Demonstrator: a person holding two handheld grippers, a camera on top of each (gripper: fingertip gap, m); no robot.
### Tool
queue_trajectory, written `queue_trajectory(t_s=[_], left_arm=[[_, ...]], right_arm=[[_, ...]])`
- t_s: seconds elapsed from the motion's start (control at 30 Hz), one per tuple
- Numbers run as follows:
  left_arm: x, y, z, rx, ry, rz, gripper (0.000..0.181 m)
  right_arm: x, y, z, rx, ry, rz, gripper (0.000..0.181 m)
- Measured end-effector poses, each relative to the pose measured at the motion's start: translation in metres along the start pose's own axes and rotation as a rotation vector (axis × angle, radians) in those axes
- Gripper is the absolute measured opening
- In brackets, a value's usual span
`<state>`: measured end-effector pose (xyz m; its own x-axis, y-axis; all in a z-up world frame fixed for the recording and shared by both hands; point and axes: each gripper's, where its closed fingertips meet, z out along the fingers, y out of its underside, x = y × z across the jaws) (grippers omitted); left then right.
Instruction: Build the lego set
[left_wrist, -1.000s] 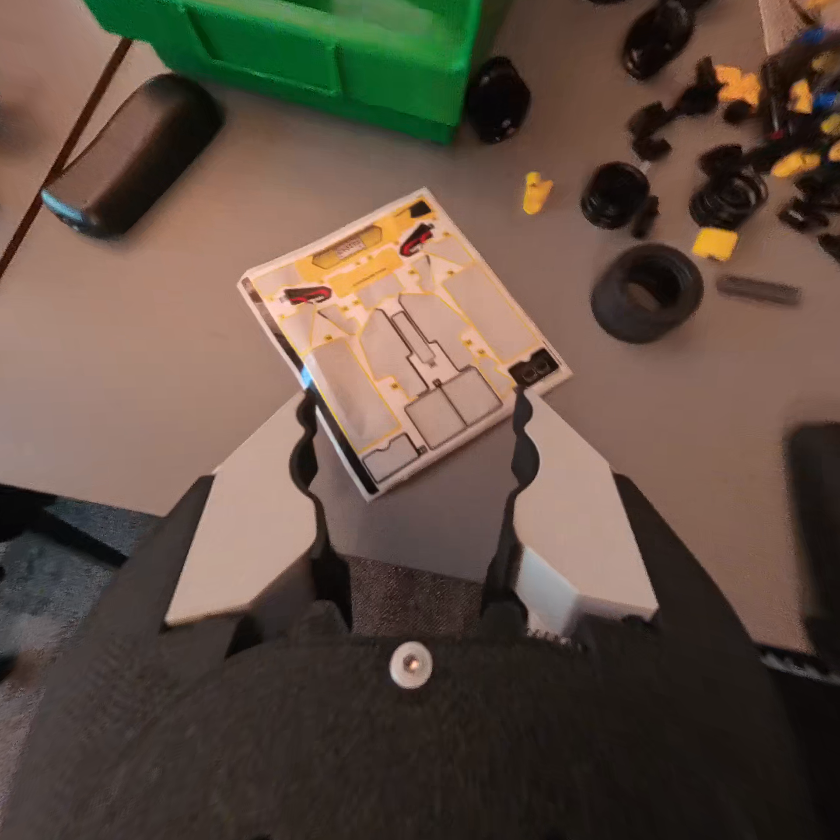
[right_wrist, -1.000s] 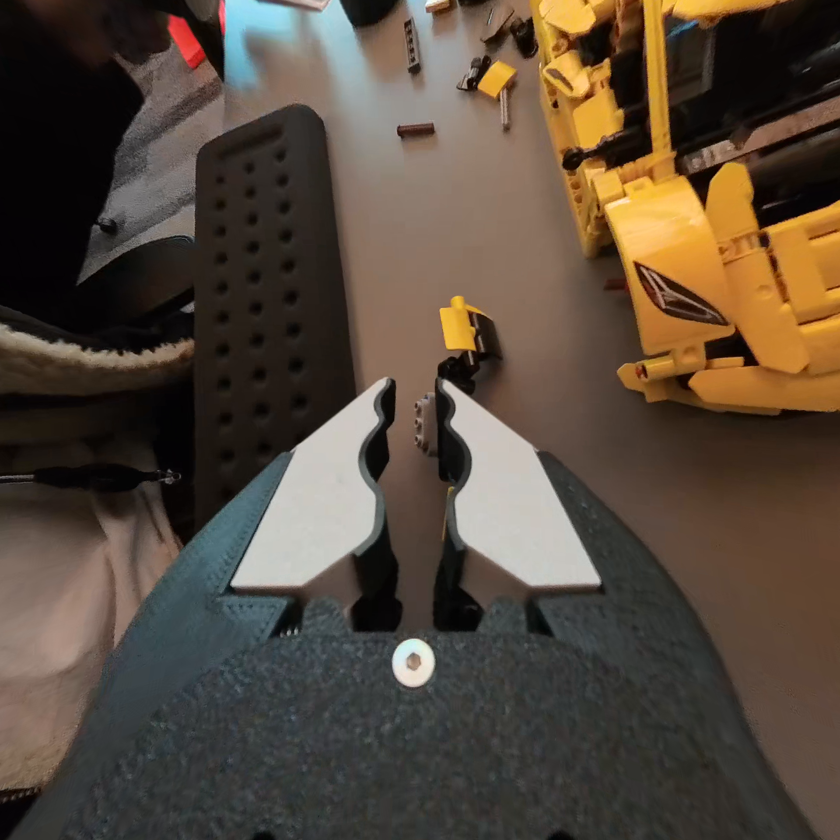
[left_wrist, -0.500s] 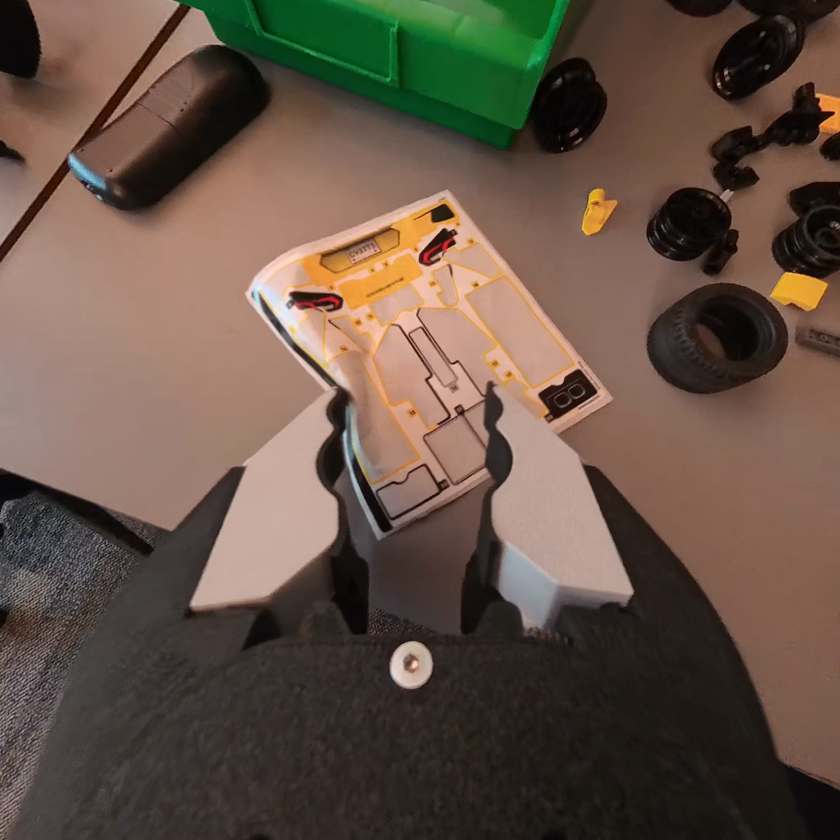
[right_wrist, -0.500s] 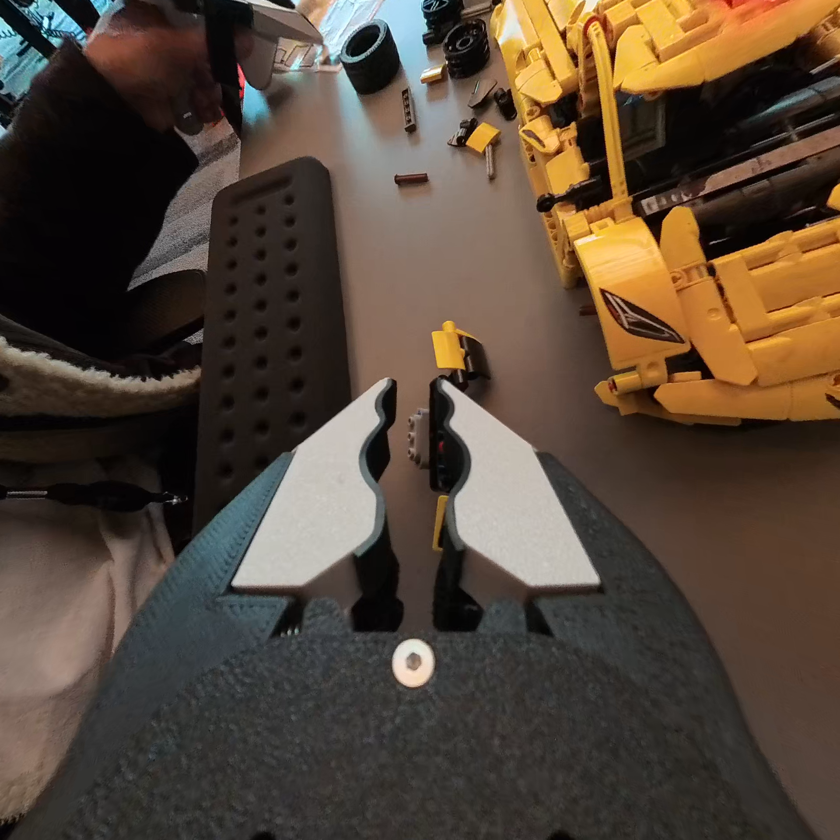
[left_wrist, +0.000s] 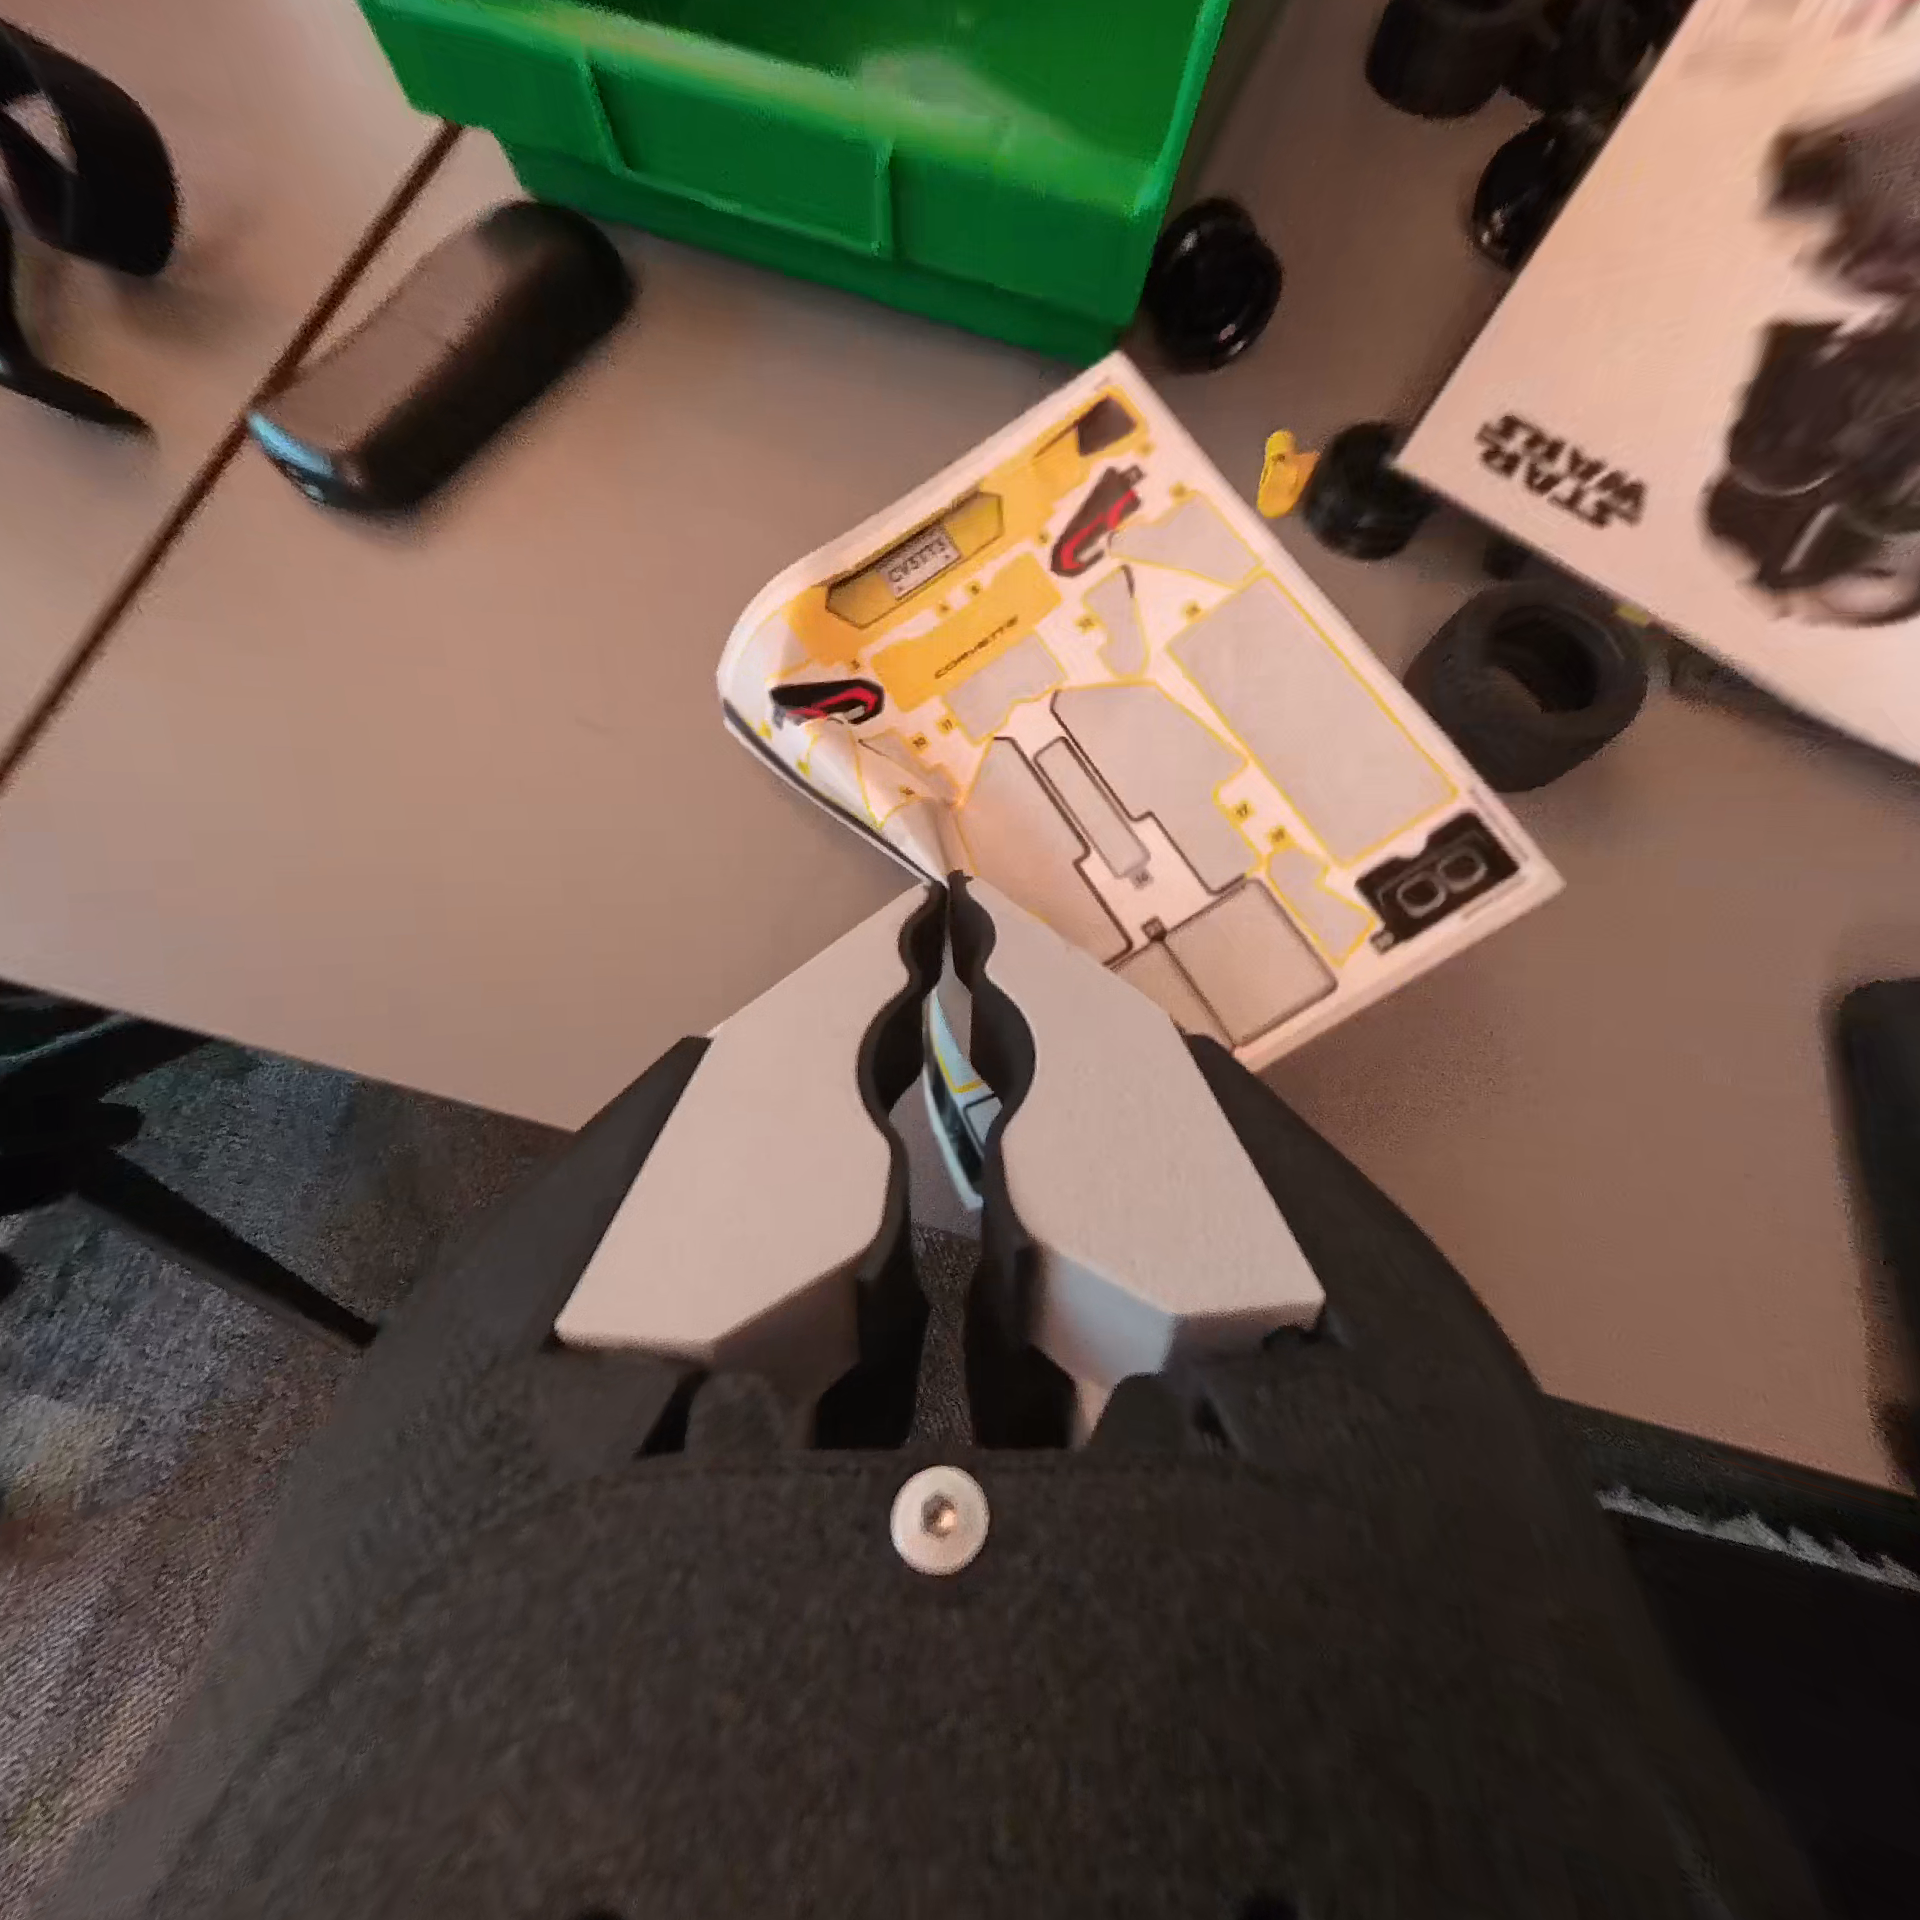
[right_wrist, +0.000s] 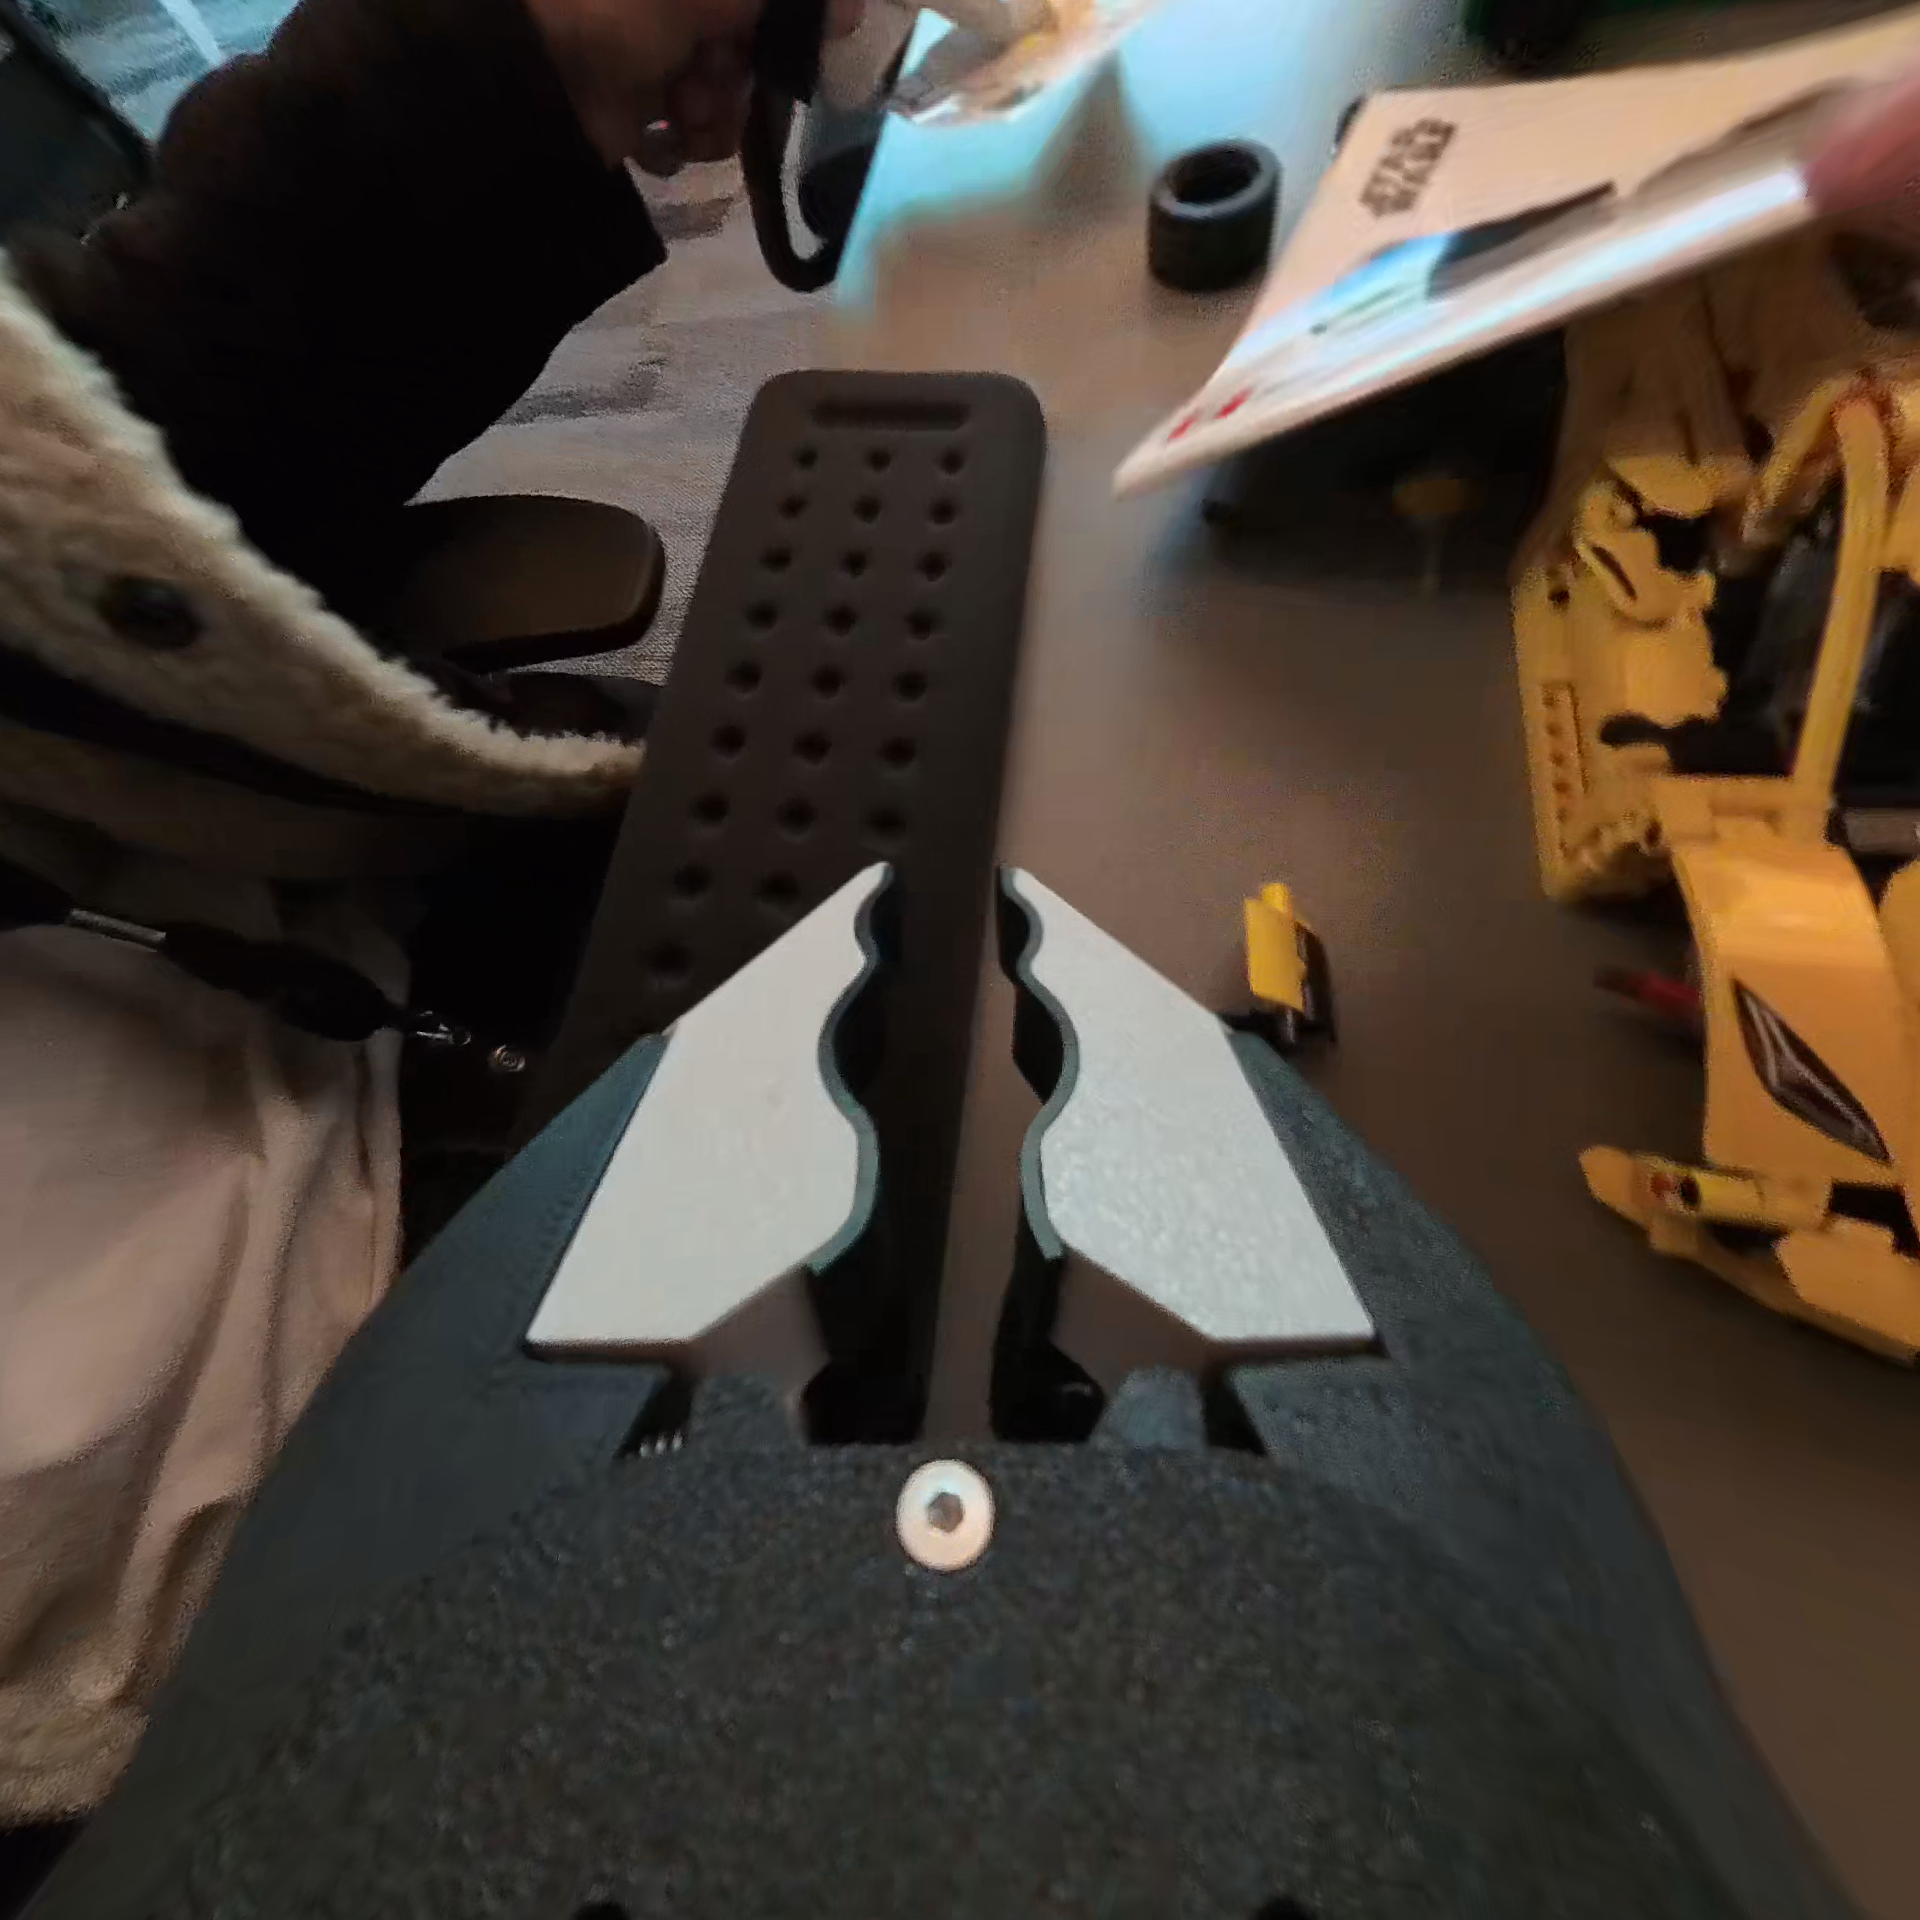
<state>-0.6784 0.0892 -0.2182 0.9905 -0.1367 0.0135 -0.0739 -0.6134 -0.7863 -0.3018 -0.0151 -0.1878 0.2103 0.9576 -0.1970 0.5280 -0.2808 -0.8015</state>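
Note:
My left gripper (left_wrist: 948, 896) is shut on the near left edge of the sticker sheet (left_wrist: 1195, 707), which curls up off the table. The sheet is white with yellow and grey shapes. My right gripper (right_wrist: 945, 883) is open by a narrow gap and empty, above a black perforated pad (right_wrist: 862, 623). The partly built yellow lego car (right_wrist: 1766, 935) stands to its right. A small yellow and black piece (right_wrist: 1283, 961) lies between pad and car. The left gripper with the sheet (right_wrist: 997, 52) shows far off in the right wrist view.
A green bin (left_wrist: 831, 156), a black case (left_wrist: 447, 353), a tyre (left_wrist: 1527, 681), a wheel (left_wrist: 1221, 286) and a yellow piece (left_wrist: 1283, 473) surround the sheet. A white booklet (left_wrist: 1714, 364) hovers tilted over the car (right_wrist: 1507, 239). The table edge is near me. Tip to tip, the grippers are about 40 cm apart.
My left gripper closed on the sticker sheet's edge and lifted it. My right gripper swung left over the pad; the small grey piece between its fingers is gone. The booklet came into view.

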Motion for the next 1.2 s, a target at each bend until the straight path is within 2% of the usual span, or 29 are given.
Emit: queue_trajectory(t_s=[0.13, 0.27, 0.33, 0.43, 0.5, 0.57, 0.63, 0.67, 0.7, 0.73, 0.87, 0.93, 1.0, 1.1, 1.2], left_arm=[[0.016, -0.041, -0.043, 0.179, 0.072, 0.060, 0.000], [0.077, -0.090, -0.097, 0.430, 0.268, 0.153, 0.000], [0.119, -0.099, -0.103, 0.484, 0.341, 0.208, 0.000], [0.176, -0.101, -0.092, 0.519, 0.336, 0.293, 0.000], [0.215, -0.097, -0.086, 0.541, 0.364, 0.364, 0.000], [0.250, -0.091, -0.081, 0.551, 0.406, 0.409, 0.000], [0.275, -0.085, -0.079, 0.548, 0.433, 0.435, 0.000], [0.283, -0.084, -0.078, 0.551, 0.442, 0.448, 0.000], [0.290, -0.082, -0.078, 0.548, 0.454, 0.459, 0.000], [0.295, -0.081, -0.077, 0.546, 0.471, 0.459, 0.000], [0.298, -0.083, -0.071, 0.497, 0.628, 0.257, 0.011], [0.290, -0.091, -0.068, 0.491, 0.715, 0.105, 0.029], [0.287, -0.099, -0.068, 0.491, 0.820, -0.016, 0.037], [0.296, -0.108, -0.068, 0.487, 0.989, -0.139, 0.053], [0.313, -0.107, -0.068, 0.395, 1.187, -0.245, 0.067]], right_arm=[[-0.014, -0.016, 0.005, 0.051, -0.020, -0.049, 0.021], [-0.019, -0.037, 0.017, 0.116, 0.004, -0.048, 0.042], [-0.020, -0.059, 0.021, 0.196, -0.006, 0.016, 0.047], [-0.015, -0.097, 0.014, 0.366, -0.099, 0.222, 0.053], [-0.005, -0.109, 0.008, 0.415, -0.135, 0.332, 0.056], [0.006, -0.113, 0.001, 0.435, -0.111, 0.372, 0.053], [0.017, -0.110, -0.006, 0.432, -0.065, 0.385, 0.038], [0.019, -0.108, -0.010, 0.431, -0.061, 0.387, 0.029], [0.019, -0.105, -0.015, 0.434, -0.073, 0.389, 0.008], [0.020, -0.102, -0.020, 0.439, -0.077, 0.399, 0.000], [0.031, -0.088, -0.033, 0.438, -0.098, 0.466, 0.000], [0.038, -0.084, -0.043, 0.459, -0.114, 0.483, 0.000], [0.040, -0.082, -0.052, 0.485, -0.147, 0.480, 0.000], [0.031, -0.085, -0.061, 0.543, -0.269, 0.477, 0.000], [0.019, -0.087, -0.067, 0.587, -0.379, 0.473, 0.000]])
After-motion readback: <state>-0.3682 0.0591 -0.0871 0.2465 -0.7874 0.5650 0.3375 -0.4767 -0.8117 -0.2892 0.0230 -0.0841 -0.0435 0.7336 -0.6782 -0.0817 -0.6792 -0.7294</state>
